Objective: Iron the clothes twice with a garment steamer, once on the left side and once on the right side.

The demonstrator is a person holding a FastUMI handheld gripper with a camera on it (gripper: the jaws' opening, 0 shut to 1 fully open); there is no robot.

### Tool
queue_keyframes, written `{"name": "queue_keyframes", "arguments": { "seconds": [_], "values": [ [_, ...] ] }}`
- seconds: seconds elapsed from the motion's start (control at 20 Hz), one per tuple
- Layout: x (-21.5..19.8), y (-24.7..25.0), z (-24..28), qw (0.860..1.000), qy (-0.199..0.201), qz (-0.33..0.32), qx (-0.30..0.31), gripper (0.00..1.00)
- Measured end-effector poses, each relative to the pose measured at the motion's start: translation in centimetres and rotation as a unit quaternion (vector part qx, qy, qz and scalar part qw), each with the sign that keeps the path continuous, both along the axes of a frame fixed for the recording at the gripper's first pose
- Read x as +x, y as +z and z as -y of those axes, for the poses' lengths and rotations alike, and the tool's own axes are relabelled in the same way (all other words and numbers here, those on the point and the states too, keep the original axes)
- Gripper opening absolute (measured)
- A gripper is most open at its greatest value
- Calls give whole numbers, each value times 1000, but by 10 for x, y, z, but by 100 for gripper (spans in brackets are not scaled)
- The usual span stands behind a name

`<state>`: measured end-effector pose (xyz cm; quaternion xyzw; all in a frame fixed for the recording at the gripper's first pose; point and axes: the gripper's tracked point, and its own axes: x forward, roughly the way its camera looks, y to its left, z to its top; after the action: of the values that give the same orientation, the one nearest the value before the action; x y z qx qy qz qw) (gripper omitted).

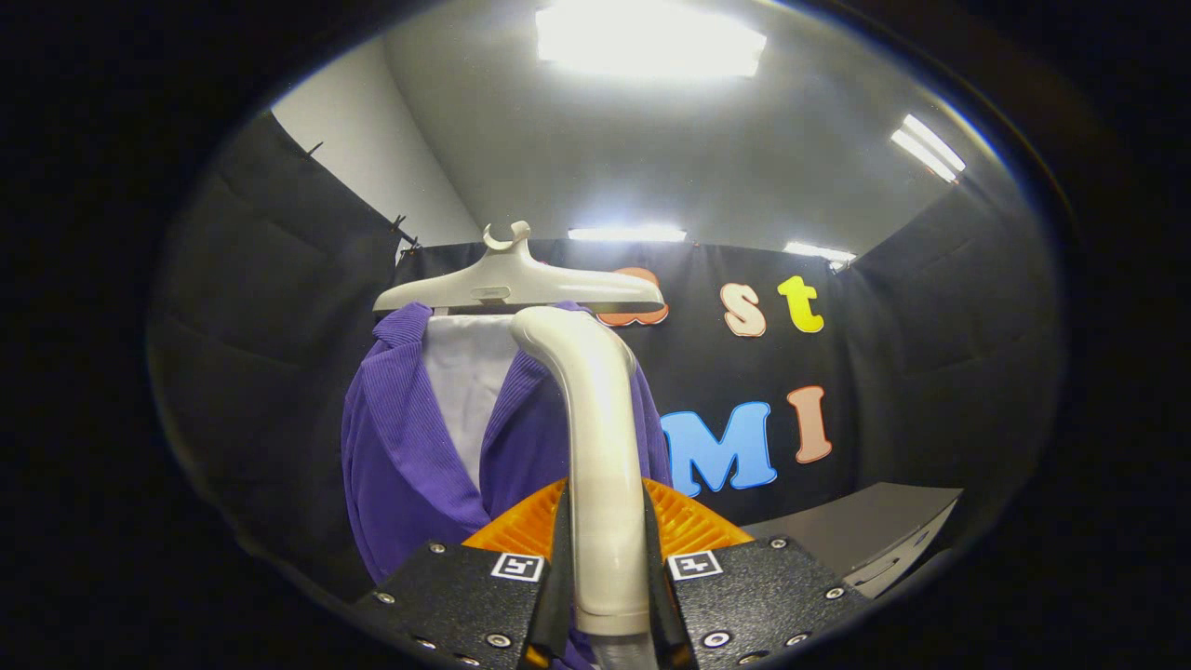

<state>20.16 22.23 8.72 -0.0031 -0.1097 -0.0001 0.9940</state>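
Purple ribbed garment, one, hangs over a white inner layer on one cream plastic hanger, straight beyond the fingers. They are clenched on one cream garment steamer handle, its long axis upright, head bent toward the cloth's right side.

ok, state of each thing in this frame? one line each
Gripper: shut on the steamer handle, both fingers pressing its sides.
White plastic garment steamer handle: held upright between the fingers, head curving toward the garment.
Purple ribbed cardigan: hanging, front open over a white inner layer.
Cream plastic hanger: carrying the cardigan, just beyond the steamer head.
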Motion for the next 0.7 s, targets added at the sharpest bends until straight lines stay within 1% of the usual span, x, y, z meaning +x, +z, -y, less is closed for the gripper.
{"name": "queue_keyframes", "arguments": {
  "seconds": [0.35,0.7],
  "values": [
    [3,-33,-4,999,0,-34,-13,35],
    [-8,-78,5,995,3,-69,-67,35]
  ]
}}
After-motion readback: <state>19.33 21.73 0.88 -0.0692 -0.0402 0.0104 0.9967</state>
